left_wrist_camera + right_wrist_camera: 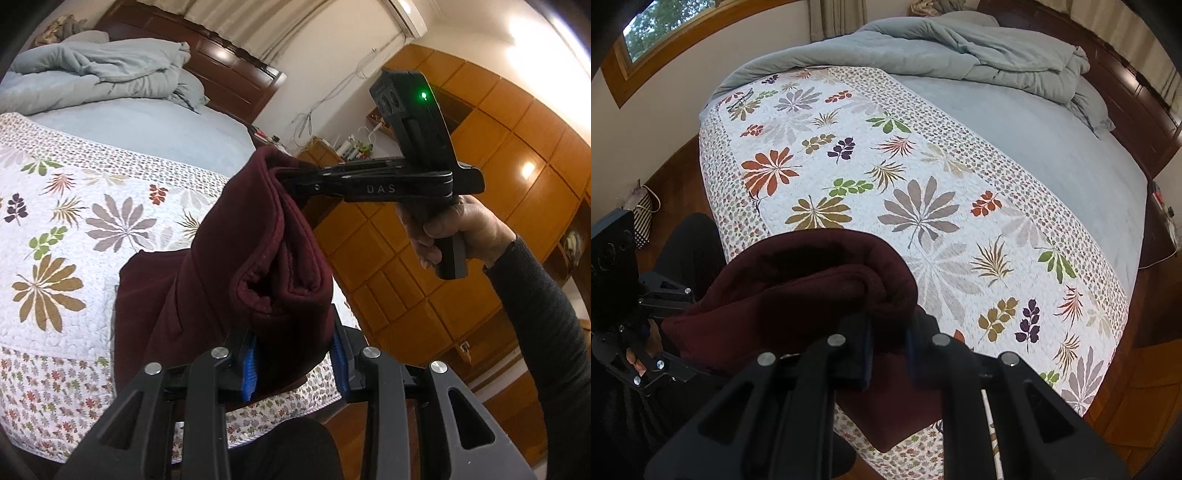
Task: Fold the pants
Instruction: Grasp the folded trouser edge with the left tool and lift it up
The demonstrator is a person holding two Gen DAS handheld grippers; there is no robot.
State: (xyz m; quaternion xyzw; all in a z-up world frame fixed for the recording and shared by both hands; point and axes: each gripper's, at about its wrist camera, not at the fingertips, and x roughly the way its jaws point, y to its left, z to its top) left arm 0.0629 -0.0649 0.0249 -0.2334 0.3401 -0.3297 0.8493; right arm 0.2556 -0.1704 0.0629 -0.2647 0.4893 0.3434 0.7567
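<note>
My left jaws point(295, 363) were clenched on the maroon pants point(236, 266), the blue pads pressing a thick folded bunch of cloth from both sides. From that grip the fabric rose up and away to my right jaws point(286, 176), which pinched the upper edge of the same fold; the hand point(458, 229) around that tool's handle and its dark sleeve point(546, 332) showed at the right of the left wrist view. Seen from the right wrist camera, my right jaws point(888, 345) stood nearly closed with the bunched cloth squeezed between them, the roll of pants swelling just above the tips and a flap hanging down below. My left tool point(635, 332) appeared at the left edge of that view, touching the far end of the bundle, though the dark corner made it hard to see just where its tips met the cloth. So the pants hung stretched between my two grips, partly lifted, with a lower part seeming to rest on the near edge of the floral quilt point(923, 206). That quilt covered the foot of the bed point(1052, 147); beyond it lay the pale blue sheet and a rumpled grey-blue comforter point(960, 44) against the dark wooden headboard point(229, 70). Wooden cabinets point(498, 147) lined the wall past my right hand.
</note>
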